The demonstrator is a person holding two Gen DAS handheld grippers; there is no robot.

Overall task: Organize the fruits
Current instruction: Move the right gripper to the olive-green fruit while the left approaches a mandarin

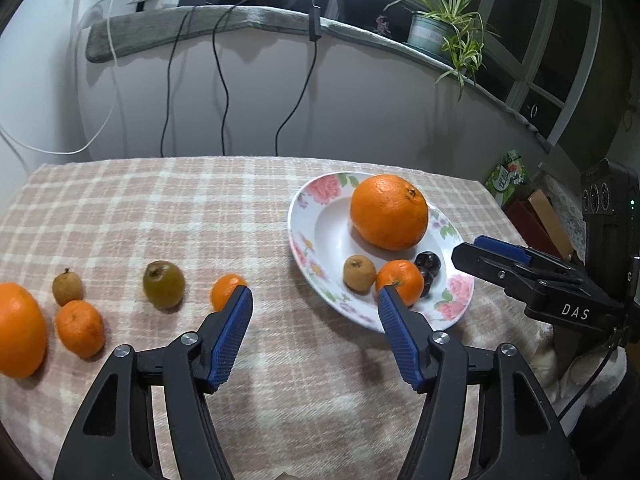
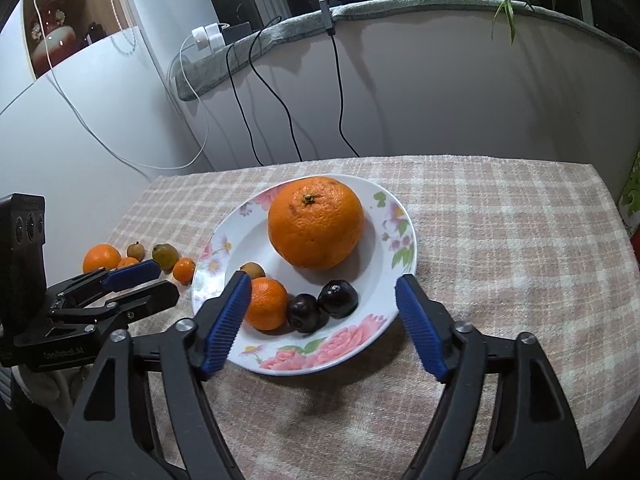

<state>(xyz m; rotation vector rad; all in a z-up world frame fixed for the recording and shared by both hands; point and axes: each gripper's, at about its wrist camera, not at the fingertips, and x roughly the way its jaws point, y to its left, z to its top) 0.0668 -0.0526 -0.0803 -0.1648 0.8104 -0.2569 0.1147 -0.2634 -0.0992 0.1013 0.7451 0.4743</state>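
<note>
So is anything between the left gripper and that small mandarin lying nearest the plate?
Nothing visible. The left gripper is open and empty; the small mandarin lies on bare cloth just beyond its left fingertip.

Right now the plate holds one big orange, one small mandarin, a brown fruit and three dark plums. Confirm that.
Wrong on the plums: the plate holds two dark plums, not three, as the right wrist view shows. The big orange, small mandarin and brown fruit are right.
</note>
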